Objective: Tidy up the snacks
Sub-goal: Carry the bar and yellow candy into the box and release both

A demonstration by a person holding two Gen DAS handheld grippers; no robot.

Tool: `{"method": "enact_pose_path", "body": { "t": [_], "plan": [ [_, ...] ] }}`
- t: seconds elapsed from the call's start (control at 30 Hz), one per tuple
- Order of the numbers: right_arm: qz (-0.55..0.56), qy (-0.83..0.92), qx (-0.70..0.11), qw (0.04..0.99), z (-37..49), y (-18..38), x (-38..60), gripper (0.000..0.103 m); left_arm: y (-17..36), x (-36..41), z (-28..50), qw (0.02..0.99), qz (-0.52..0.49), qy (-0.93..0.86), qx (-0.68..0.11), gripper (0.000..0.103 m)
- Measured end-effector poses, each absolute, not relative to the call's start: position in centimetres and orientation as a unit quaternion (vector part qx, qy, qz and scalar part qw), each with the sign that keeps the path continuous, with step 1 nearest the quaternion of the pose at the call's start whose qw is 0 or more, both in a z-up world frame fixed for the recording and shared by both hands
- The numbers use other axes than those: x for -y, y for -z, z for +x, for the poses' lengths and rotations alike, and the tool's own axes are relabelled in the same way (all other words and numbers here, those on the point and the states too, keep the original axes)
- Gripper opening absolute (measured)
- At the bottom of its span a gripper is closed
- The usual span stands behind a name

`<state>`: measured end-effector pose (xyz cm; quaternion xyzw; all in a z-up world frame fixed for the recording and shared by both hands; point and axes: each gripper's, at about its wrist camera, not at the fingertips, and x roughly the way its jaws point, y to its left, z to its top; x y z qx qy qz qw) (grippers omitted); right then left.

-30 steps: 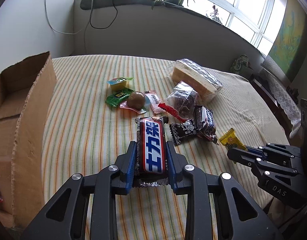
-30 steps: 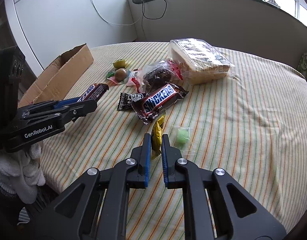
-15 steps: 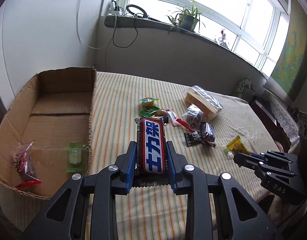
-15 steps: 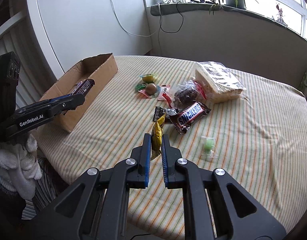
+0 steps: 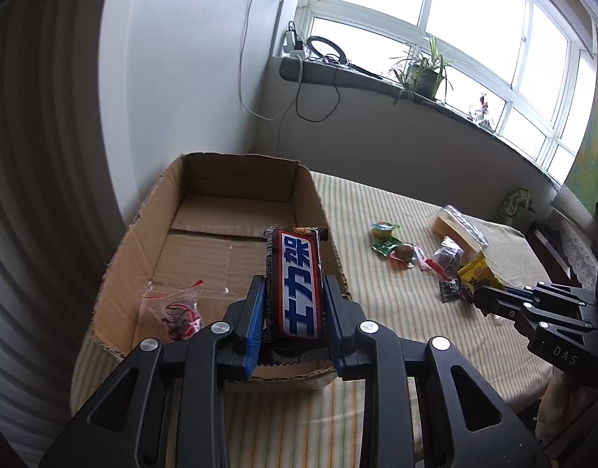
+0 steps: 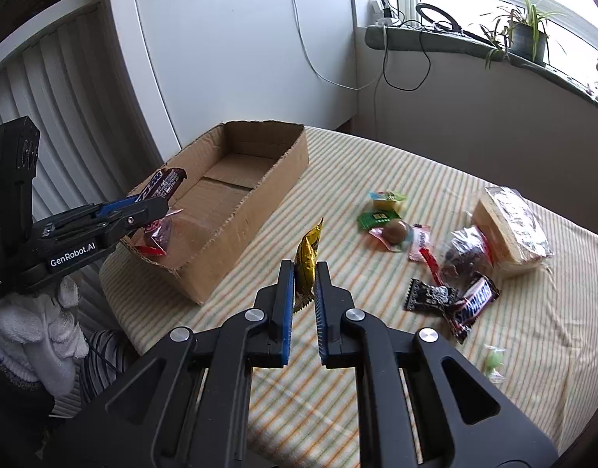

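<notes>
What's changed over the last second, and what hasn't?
The left gripper carried the chocolate bar up from the table to above the cardboard box. The right gripper lifted the yellow packet. Both grips held; other snacks stayed.

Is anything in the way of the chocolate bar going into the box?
Nothing visible blocks it. The left gripper holds the chocolate bar above the open cardboard box. No lid covers the box. Inside, a small red-and-clear packet lies near the front, with bare floor behind it.
</notes>
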<state>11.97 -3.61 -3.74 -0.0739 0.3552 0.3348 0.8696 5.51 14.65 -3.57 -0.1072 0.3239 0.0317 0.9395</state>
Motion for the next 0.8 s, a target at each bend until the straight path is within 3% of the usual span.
{"method": "enact_pose_path", "body": {
  "t": [0.8],
  "plan": [
    [-0.136,-0.398,-0.357,0.834,13.2,5.4,-8.4,0.01,4.5,-18.9,5.3,0.936,-0.122,-0.069,-0.322,0.027]
  ]
}}
